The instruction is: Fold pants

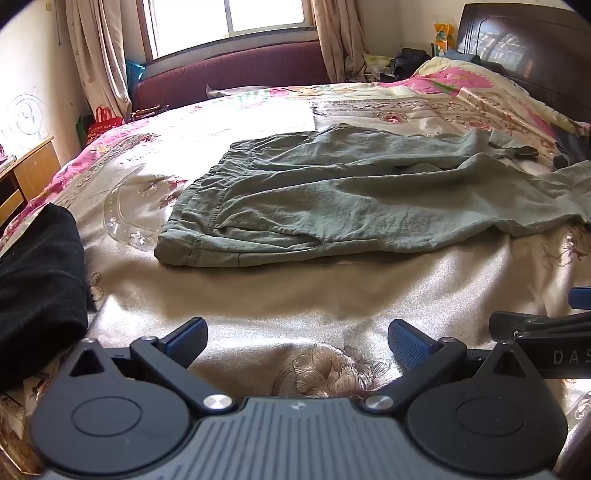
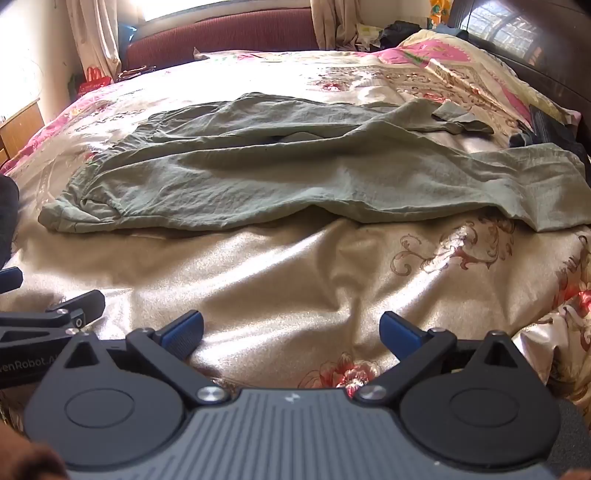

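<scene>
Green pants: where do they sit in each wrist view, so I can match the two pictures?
Left wrist: green pants lie across centre and right, waistband at left, legs running right.
Right wrist: green pants span nearly the full width, waistband at left.
Shared landmark: maroon sofa under the window, behind the bed.

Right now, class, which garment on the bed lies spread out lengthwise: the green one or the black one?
The green pants: they stretch across the bedspread with both legs extended. The black garment sits bunched at the left edge.
</scene>
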Demonstrator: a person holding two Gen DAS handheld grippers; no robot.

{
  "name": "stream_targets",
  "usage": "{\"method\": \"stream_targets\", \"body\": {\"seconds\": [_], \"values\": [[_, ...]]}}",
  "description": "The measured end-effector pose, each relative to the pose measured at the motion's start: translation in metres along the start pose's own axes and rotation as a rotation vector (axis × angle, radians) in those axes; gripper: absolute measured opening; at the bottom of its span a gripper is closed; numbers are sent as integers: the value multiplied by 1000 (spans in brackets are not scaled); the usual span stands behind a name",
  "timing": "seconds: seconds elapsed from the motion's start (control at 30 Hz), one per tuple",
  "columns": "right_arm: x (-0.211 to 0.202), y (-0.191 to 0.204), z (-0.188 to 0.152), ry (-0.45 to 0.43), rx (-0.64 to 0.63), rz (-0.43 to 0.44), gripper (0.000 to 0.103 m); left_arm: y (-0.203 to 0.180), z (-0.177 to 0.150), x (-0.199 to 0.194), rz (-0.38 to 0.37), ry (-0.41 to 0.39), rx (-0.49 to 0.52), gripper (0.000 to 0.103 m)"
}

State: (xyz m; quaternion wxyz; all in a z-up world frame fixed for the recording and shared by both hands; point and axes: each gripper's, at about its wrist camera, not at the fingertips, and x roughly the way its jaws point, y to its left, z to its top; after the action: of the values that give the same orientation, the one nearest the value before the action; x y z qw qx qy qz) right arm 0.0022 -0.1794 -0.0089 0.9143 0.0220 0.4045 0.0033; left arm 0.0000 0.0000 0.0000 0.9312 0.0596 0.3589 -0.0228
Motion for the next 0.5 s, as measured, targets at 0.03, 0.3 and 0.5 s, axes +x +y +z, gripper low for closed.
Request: {"method": "stream_targets", "body": {"seconds": [0.03, 0.3, 0.5], "values": [[0, 0, 0, 0, 0, 1, 101, 0, 0, 0, -1, 2, -1, 103], [0, 0, 0, 2, 0, 1, 101, 1, 0, 1, -6, 6, -9, 103], [-1, -3, 2, 2, 2, 3, 101, 1, -1, 0, -9, 10, -13, 103]]}}
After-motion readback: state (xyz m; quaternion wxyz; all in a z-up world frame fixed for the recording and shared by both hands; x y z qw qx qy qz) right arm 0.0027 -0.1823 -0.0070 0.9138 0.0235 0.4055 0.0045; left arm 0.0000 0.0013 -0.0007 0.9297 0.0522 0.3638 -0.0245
